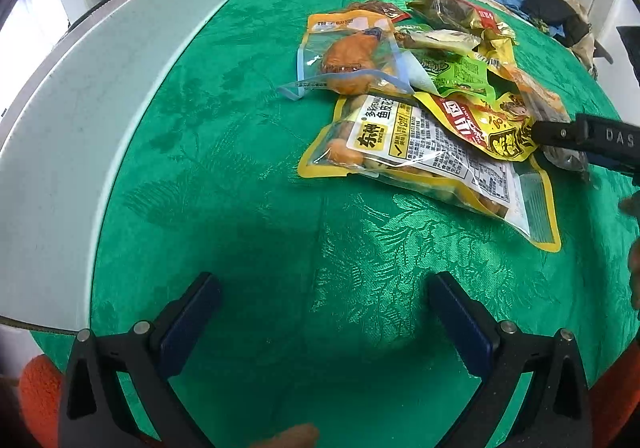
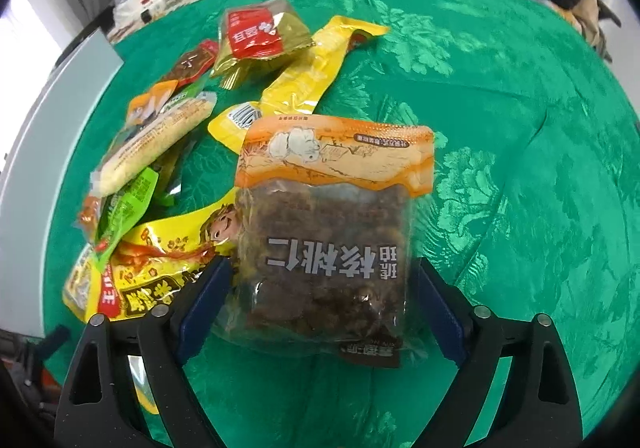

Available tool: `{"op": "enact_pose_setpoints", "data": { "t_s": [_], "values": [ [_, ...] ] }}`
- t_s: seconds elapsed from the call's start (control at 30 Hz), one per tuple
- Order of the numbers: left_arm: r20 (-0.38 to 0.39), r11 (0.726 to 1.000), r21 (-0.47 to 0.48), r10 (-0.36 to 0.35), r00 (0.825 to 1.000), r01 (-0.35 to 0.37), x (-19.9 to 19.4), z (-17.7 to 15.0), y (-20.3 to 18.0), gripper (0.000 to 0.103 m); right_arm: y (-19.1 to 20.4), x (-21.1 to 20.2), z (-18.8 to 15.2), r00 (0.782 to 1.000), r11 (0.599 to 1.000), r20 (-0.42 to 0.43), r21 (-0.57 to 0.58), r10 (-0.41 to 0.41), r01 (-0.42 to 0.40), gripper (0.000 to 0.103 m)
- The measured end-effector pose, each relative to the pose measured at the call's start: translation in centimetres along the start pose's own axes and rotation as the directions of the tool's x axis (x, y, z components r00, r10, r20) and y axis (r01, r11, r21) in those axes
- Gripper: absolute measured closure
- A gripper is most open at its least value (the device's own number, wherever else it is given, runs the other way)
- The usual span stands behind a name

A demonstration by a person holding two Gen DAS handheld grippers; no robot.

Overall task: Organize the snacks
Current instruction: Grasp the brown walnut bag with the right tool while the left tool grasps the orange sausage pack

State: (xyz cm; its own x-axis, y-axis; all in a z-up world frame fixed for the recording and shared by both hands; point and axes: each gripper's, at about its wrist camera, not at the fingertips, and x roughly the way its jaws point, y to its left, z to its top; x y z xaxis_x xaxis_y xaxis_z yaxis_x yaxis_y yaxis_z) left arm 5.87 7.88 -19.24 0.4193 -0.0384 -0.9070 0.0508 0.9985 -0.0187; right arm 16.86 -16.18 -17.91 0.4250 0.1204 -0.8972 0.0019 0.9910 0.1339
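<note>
- Meanwhile, the right gripper [image 2: 320, 288] clamps a clear, orange-topped walnut-kernel packet [image 2: 332, 224] above the green tablecloth [image 2: 500, 107].
- Left of it, the snack pile [image 2: 192, 135] lies heaped, a yellow pouch [image 2: 160, 268] nearest.
- The left gripper [image 1: 320, 312] hangs wide and empty over bare cloth, near a white tray [image 1: 80, 127].
</note>
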Motion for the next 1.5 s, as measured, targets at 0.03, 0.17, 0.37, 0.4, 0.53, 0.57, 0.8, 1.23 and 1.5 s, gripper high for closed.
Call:
{"op": "enact_pose_setpoints", "data": {
  "t_s": [0.03,0.17,0.37,0.4,0.53,0.57,0.8,1.23,1.5],
  "values": [
    [0.005,1.0,0.002,-0.001,1.0,0.001,0.0,-0.1,0.1,0.0,-0.4,-0.4,-0.2,1.0,1.0,0.004,-0.013,0.004,-0.003,0.009],
    [0.034,1.0,0.017,-0.009,0.999,0.008,-0.3,-0.4,0.1,0.0,-0.9,-0.6,-0.3,1.0,0.995,-0.019,-0.099,0.009,-0.011,0.015],
    [-0.022,0.999,0.047,-0.026,0.999,0.027,0.0,0.4,0.1,0.0,-3.0,-2.0,-1.7,1.0,0.994,-0.009,-0.11,0.007,-0.008,0.029],
    [-0.036,0.998,0.052,-0.03,0.999,0.031,0.0,0.4,0.2,0.0,-3.3,-2.3,-2.2,1.0,0.994,-0.003,-0.107,0.004,-0.004,0.029],
    [-0.051,0.993,0.045,-0.103,0.993,0.106,-0.5,1.1,0.6,0.0,-5.1,-3.6,-4.9,0.998,0.996,0.055,-0.089,-0.022,0.027,0.028],
    [-0.039,0.99,0.032,-0.139,0.989,0.141,-0.9,1.4,1.0,0.0,-5.6,-3.9,-5.6,0.997,0.996,0.077,-0.08,-0.03,0.036,0.026],
    [0.019,0.97,0.003,-0.243,0.97,0.243,-2.9,7.1,3.3,0.001,-5.4,-3.8,-7.0,0.985,0.988,0.158,-0.127,-0.064,0.085,0.017],
    [-0.096,0.987,0.039,-0.154,0.983,0.158,6.6,17.8,1.2,0.025,-5.2,-3.5,-6.8,0.989,0.989,0.128,-0.119,-0.069,0.084,0.015],
    [-0.06,0.969,-0.013,-0.246,0.967,0.245,3.6,15.7,6.9,0.071,-10.3,-5.1,-4.9,0.982,0.971,-0.02,0.15,0.19,-0.185,0.017]
  ]
}}
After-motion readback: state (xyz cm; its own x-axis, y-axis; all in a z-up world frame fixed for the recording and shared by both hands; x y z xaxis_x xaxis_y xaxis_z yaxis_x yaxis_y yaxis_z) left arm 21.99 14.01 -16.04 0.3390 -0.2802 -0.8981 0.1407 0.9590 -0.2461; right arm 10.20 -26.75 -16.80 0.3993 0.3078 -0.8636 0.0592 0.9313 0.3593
